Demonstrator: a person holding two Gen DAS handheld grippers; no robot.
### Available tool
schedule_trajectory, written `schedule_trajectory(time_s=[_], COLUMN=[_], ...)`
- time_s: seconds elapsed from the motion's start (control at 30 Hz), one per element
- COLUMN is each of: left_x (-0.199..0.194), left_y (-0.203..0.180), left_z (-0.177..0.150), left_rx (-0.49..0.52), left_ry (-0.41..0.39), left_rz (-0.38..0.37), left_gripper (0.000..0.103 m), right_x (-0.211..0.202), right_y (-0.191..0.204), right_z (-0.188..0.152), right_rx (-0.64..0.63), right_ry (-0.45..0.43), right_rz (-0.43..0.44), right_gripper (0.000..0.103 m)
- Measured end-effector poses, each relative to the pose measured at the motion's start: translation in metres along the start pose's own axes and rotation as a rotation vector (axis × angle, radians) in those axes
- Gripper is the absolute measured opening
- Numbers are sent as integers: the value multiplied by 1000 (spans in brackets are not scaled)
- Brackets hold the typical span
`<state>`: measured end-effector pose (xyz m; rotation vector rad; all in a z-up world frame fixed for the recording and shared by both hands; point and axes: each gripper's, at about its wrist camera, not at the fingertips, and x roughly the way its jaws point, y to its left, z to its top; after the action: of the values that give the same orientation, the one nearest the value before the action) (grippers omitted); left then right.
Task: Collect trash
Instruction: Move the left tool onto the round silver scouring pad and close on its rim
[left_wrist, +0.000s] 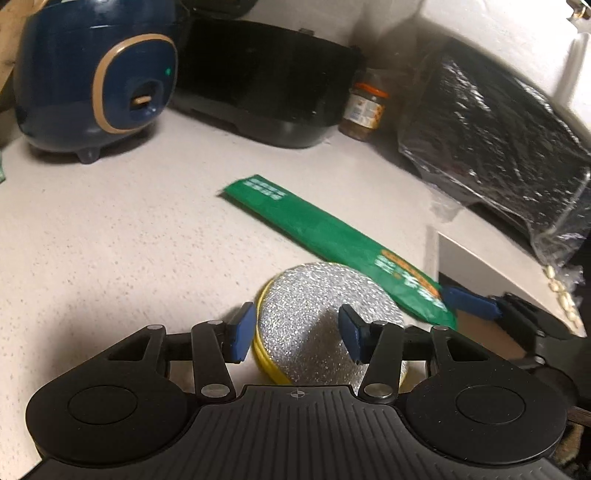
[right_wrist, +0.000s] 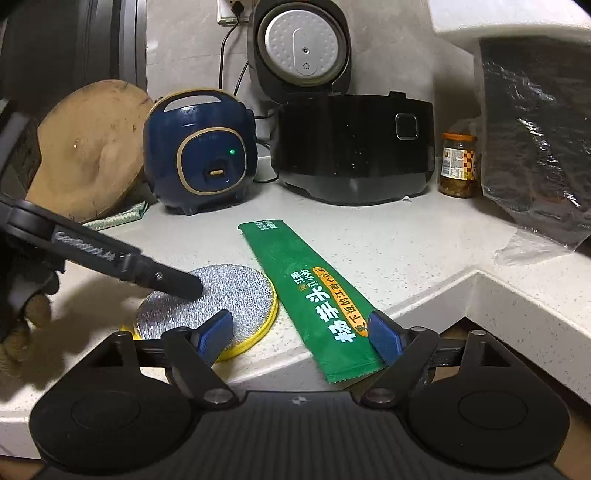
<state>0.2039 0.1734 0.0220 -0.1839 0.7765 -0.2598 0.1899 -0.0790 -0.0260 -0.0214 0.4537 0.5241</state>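
We had the green wrapper (right_wrist: 314, 295) lying flat on the worktop (right_wrist: 406, 236), its near end past the edge, so our right gripper (right_wrist: 306, 332) came low with jaws spread around it. The left gripper (left_wrist: 295, 334) hung spread over the round scouring pad (left_wrist: 325, 306).

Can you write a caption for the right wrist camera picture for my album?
Open right gripper reaches for a green wrapper beside a round scrubbing pad on the kitchen counter.

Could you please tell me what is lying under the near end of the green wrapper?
The green wrapper lies flat on the speckled counter; its near end juts past the counter's edge. Its left side meets the round scouring pad; any overlap there is unclear.
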Motion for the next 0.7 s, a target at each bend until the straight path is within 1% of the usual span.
schedule_trajectory(time_s=[0.07, 0.17, 0.23, 0.33, 0.4, 0.47, 0.53, 0.6, 0.7], left_x=[-7, -15, -18, -22, -22, -19, -17, -14, -15], left_y=[-3, -5, -3, -2, -5, -10, -16, -21, -26], left_z=[-1, -3, -4, -7, -8, -9, -10, -9, -8], left_rx=[-13, -13, -44, -74, -60, -46, -26, -7, 4], left_ry=[-2, -16, -8, 4, 10, 19, 15, 12, 12], left_rz=[-30, -44, -58, -76, -64, -34, 5, 26, 11], left_gripper=[54, 52, 52, 52, 50, 42, 42, 41, 40], right_x=[-1, -5, -7, -11, -15, -19, -22, -25, -29], right_y=[-2, -5, -6, -8, -9, -10, -11, -13, -18], right_z=[-1, -5, -8, -11, -12, -14, -16, -17, -19], right_rx=[11, 20, 20, 21, 23, 20, 20, 23, 37], right_ry=[-1, -11, -19, -31, -33, -35, -37, -34, -40], right_rz=[6, 17, 27, 31, 41, 36, 31, 34, 28], right_gripper=[81, 81, 81, 77, 73, 73, 73, 73, 73])
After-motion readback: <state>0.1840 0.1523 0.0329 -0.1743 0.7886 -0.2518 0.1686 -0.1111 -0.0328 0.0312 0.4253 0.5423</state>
